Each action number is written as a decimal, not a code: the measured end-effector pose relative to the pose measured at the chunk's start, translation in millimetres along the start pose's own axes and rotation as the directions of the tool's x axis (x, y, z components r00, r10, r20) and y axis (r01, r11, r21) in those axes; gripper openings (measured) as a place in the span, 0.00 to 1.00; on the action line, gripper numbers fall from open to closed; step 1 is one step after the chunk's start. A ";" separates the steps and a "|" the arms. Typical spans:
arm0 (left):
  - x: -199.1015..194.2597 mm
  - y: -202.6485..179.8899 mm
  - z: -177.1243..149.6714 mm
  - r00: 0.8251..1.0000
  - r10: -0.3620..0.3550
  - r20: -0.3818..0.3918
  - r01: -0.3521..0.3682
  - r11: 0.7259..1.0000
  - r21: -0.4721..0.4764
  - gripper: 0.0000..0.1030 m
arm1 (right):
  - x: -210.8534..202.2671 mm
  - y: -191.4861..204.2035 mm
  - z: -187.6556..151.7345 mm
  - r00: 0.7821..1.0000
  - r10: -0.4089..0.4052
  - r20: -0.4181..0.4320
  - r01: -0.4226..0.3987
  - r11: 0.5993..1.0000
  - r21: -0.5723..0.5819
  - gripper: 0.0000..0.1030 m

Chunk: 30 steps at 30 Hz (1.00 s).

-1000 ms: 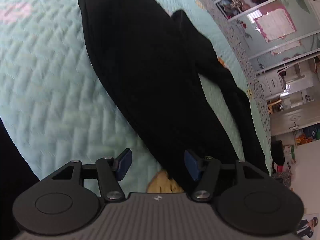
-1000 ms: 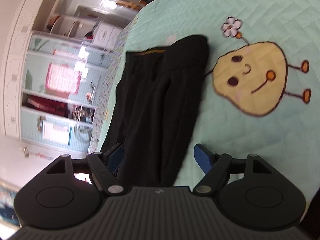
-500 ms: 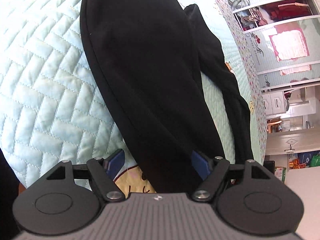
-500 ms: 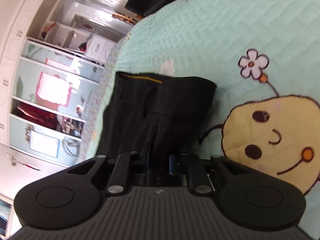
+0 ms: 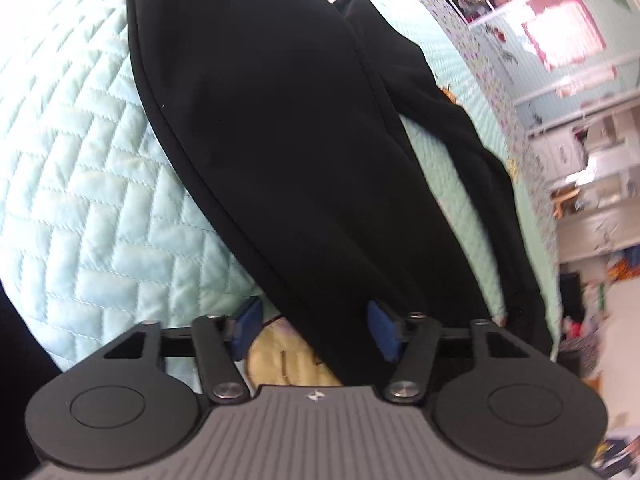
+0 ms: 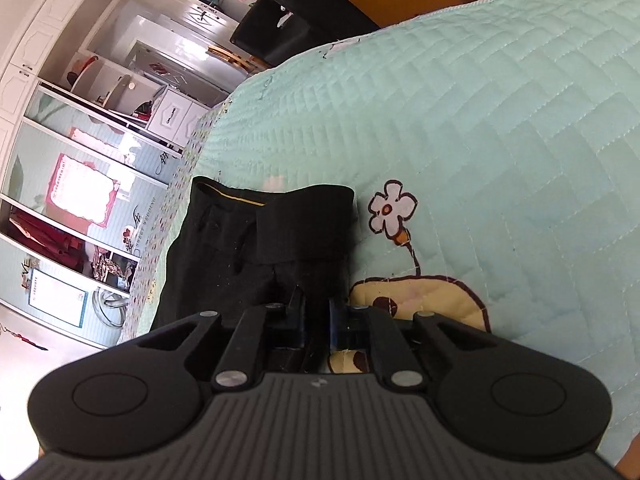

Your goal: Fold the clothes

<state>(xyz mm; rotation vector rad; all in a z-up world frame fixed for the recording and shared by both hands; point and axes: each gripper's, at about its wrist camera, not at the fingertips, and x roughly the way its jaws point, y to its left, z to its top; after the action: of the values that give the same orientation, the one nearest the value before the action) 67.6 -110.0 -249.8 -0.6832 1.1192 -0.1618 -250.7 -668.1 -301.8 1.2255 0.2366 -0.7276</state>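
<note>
black trousers [image 5: 304,152] lie along the mint quilt [image 5: 92,184], just beside its yellow cartoon face [image 6: 420,300]. the left gripper [image 5: 314,330] is closing, its pads astride the trouser edge and not yet pressing; the right gripper [image 6: 316,320] is pinched narrow on the trouser cloth

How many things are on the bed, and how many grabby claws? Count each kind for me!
Black trousers: 1
Mint quilt: 1
Grippers: 2, left gripper closing around the trousers, right gripper shut on them
Total: 4
</note>
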 end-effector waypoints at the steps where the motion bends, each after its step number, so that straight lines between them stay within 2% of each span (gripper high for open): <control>1: -1.4 -3.2 -0.7 1.000 0.014 -0.014 -0.013 0.999 0.042 0.47 | 0.3 -1.5 0.8 1.000 0.004 -0.005 -0.004 1.000 0.008 0.10; 5: -20.6 -5.1 -1.8 0.996 -0.010 -0.088 0.021 0.991 0.132 0.44 | -17.5 -8.7 4.2 1.000 0.006 0.002 -0.006 0.997 0.076 0.22; 6: -26.9 -8.5 -1.7 0.996 -0.012 -0.086 0.027 0.983 0.180 0.44 | -26.5 -10.7 4.8 1.000 -0.012 0.015 0.010 0.996 0.091 0.23; 9: -48.6 -29.2 6.0 0.996 -0.078 -0.031 0.084 0.926 0.367 0.44 | -55.8 -4.9 -1.2 0.995 -0.077 0.068 0.074 0.996 0.054 0.28; 11: -51.6 -52.0 18.6 0.994 -0.107 0.005 0.091 0.866 0.491 0.44 | -70.6 15.6 -11.8 0.993 -0.064 0.098 0.072 0.994 -0.078 0.32; 13: -45.2 -79.3 32.3 0.990 -0.135 0.042 0.081 0.789 0.609 0.52 | -68.4 45.4 -25.4 0.999 0.016 0.040 -0.006 0.973 -0.231 0.37; 15: -30.2 -107.1 40.4 0.983 -0.181 0.033 0.097 0.660 0.745 0.58 | -53.4 77.3 -43.4 0.989 0.110 -0.097 -0.135 0.939 -0.316 0.58; 16: -20.3 -117.4 43.5 0.982 -0.186 0.035 0.085 0.601 0.795 0.61 | -43.5 93.4 -53.5 0.970 0.160 -0.181 -0.214 0.917 -0.337 0.61; 17: -7.5 -127.4 49.2 0.983 -0.183 0.022 0.084 0.548 0.832 0.62 | -32.2 109.0 -64.4 0.941 0.206 -0.267 -0.292 0.895 -0.339 0.62; 19: 14.5 -138.3 63.9 0.986 -0.165 0.005 0.076 0.485 0.871 0.62 | -9.9 137.3 -89.0 0.877 0.253 -0.408 -0.402 0.850 -0.339 0.62; 20: 27.0 -146.0 74.2 0.988 -0.152 -0.018 0.087 0.463 0.882 0.62 | 1.4 148.4 -102.2 0.844 0.261 -0.469 -0.442 0.833 -0.332 0.62; 22: 43.2 -154.2 86.5 0.988 -0.140 -0.072 0.125 0.413 0.902 0.62 | 21.1 163.2 -127.9 0.788 0.258 -0.560 -0.490 0.812 -0.316 0.62; 23: 49.2 -157.6 89.7 0.985 -0.143 -0.098 0.145 0.368 0.918 0.62 | 29.4 167.0 -139.0 0.766 0.247 -0.594 -0.504 0.804 -0.316 0.62; 24: 54.7 -158.4 91.8 0.983 -0.138 -0.118 0.159 0.335 0.929 0.62 | 37.4 170.1 -149.7 0.748 0.228 -0.623 -0.511 0.797 -0.323 0.63; 26: 65.8 -159.9 95.9 0.980 -0.124 -0.159 0.187 0.271 0.944 0.62 | 48.9 169.9 -164.8 0.739 0.166 -0.653 -0.492 0.795 -0.355 0.63; 28: 77.8 -158.4 101.9 0.969 -0.096 -0.228 0.245 0.250 0.937 0.62 | 55.0 164.3 -171.1 0.725 0.144 -0.674 -0.488 0.798 -0.354 0.63; 30: 91.1 -157.6 106.1 0.960 -0.069 -0.270 0.279 0.211 0.937 0.62 | 58.8 158.7 -169.8 0.718 0.147 -0.680 -0.487 0.804 -0.341 0.63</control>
<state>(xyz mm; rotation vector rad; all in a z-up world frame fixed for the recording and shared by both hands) 233.8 -230.1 -201.5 0.4155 0.8448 -1.0798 -71.9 -511.6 -270.2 0.9223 0.6990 0.1065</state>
